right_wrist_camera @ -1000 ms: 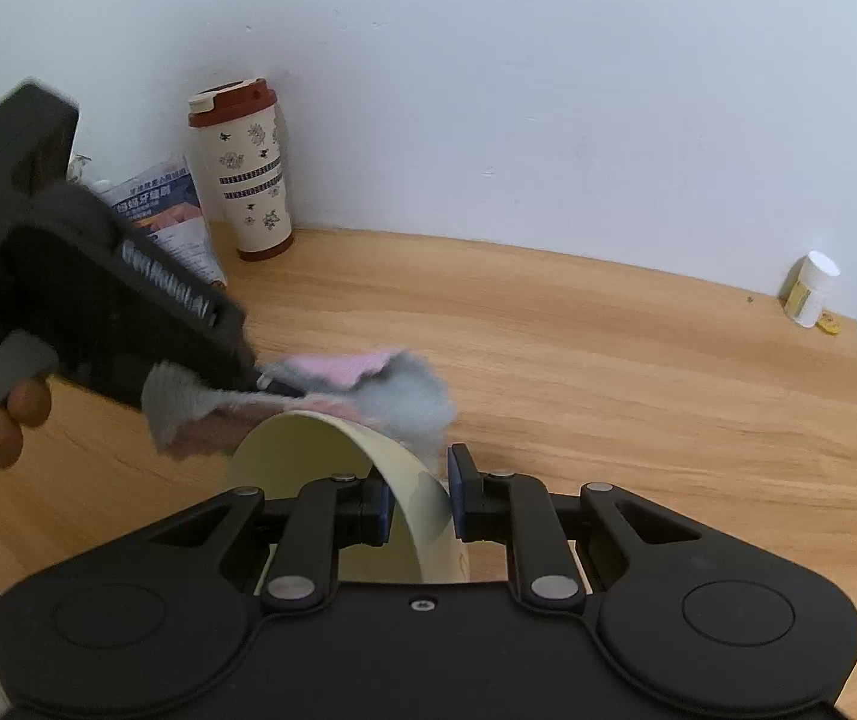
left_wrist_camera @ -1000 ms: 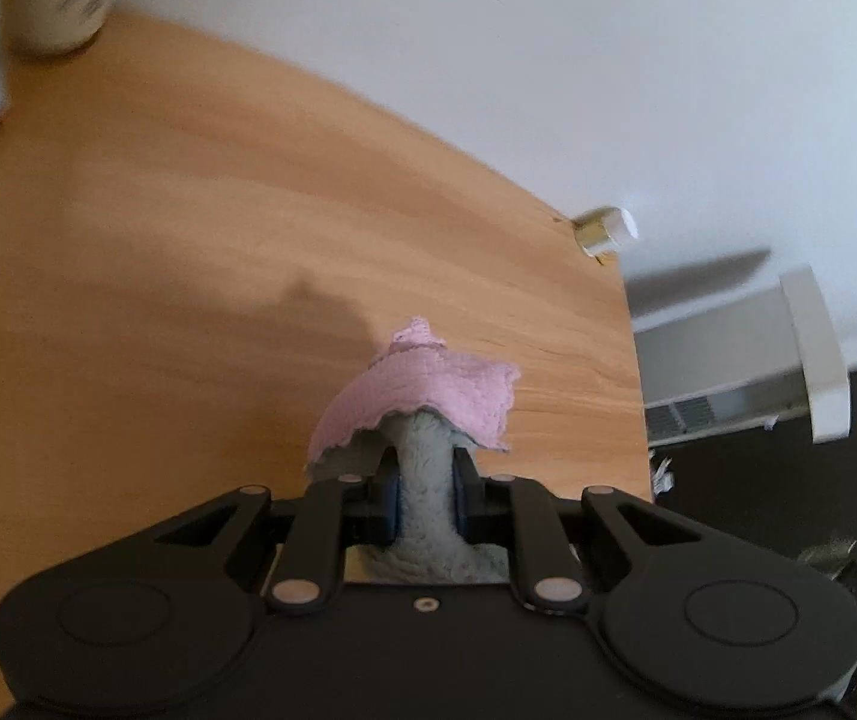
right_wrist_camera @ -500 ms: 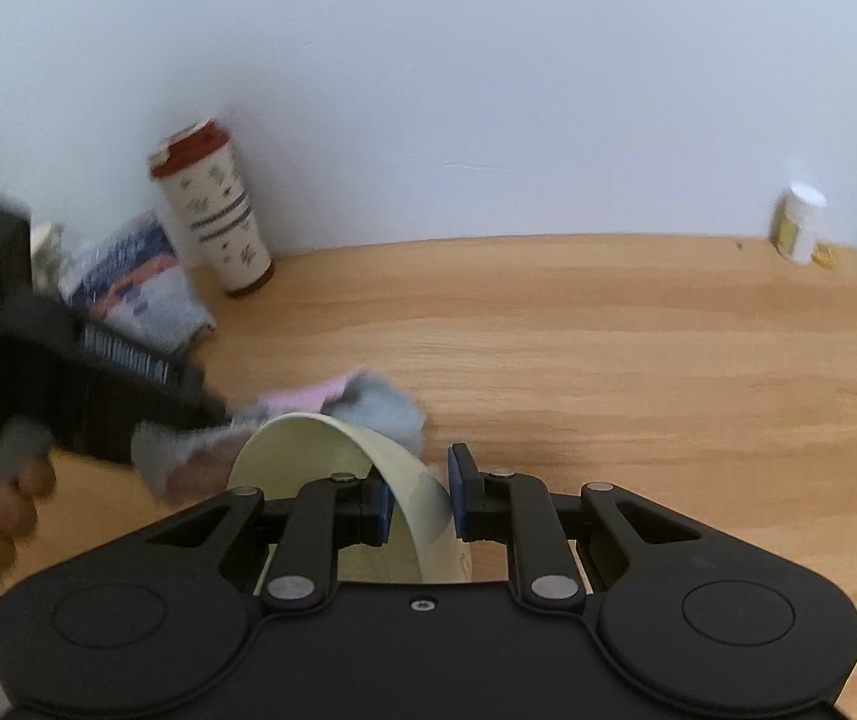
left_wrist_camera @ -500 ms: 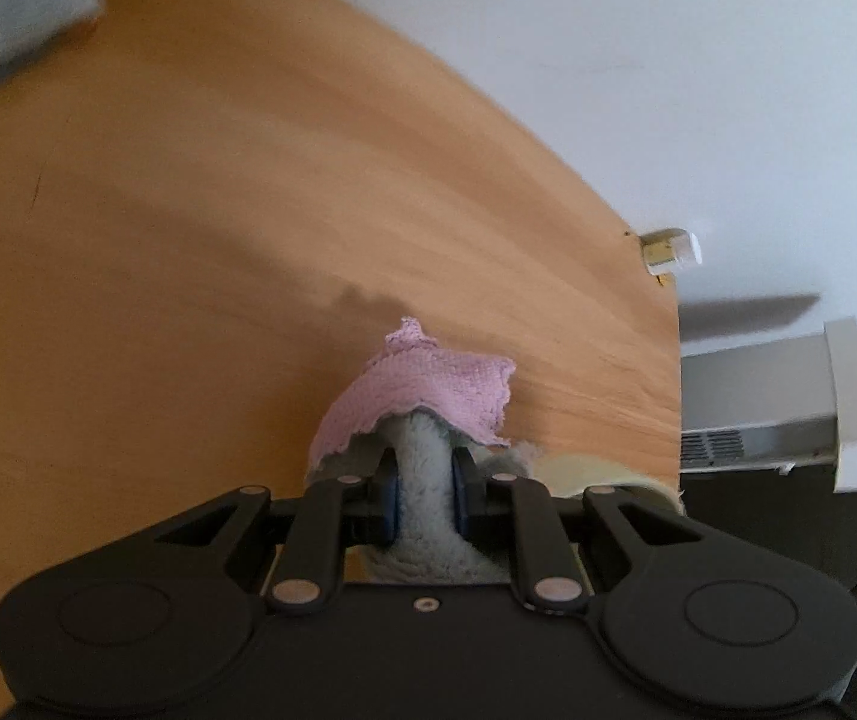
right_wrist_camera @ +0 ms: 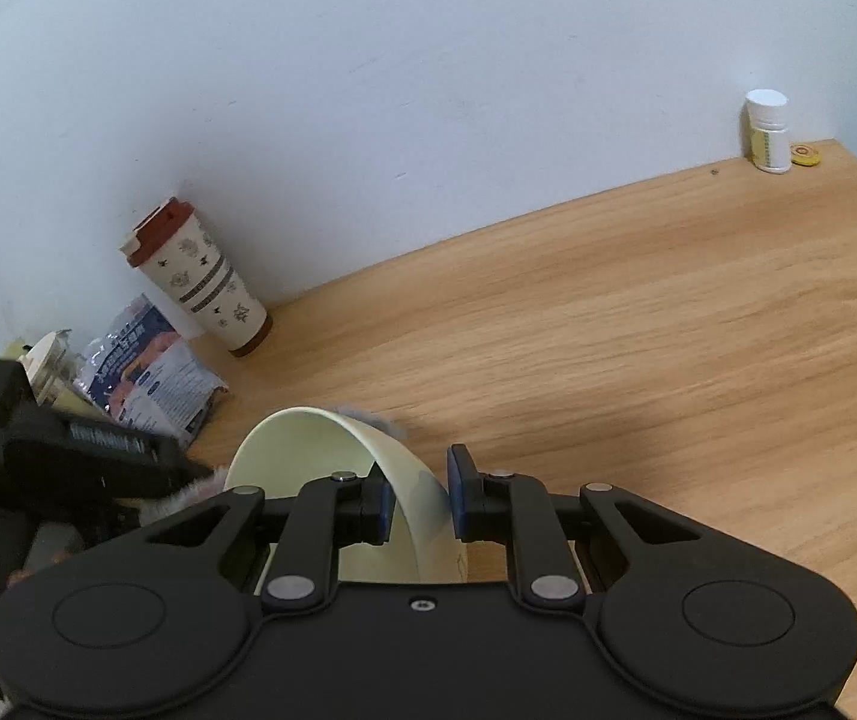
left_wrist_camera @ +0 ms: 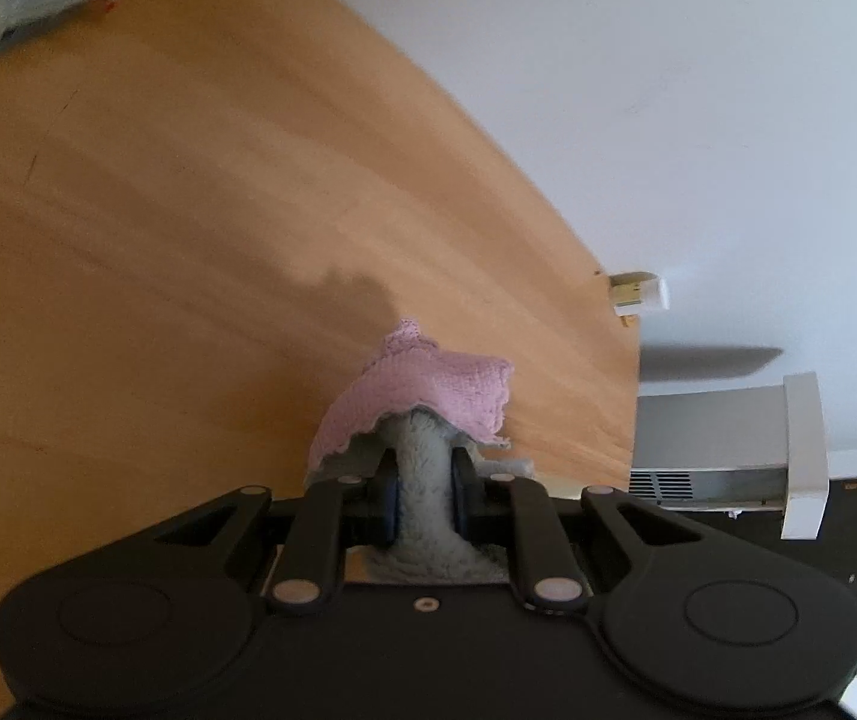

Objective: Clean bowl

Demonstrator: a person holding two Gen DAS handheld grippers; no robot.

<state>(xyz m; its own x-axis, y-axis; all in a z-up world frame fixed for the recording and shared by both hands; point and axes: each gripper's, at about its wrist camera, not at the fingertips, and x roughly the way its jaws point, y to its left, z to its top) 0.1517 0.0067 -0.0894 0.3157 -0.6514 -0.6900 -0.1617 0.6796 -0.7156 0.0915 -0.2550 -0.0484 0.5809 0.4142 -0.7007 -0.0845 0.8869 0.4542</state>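
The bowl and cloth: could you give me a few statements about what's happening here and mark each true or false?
1. The right gripper grips the bowl by its rim. True.
2. The left gripper is empty. False: its jaws pinch a pink and grey cloth.
3. The bowl lies flat on the table. False: it is tilted on edge.
4. A cup with a red lid stands by the wall. True.
5. The white bottle lies on its side. False: it stands upright.
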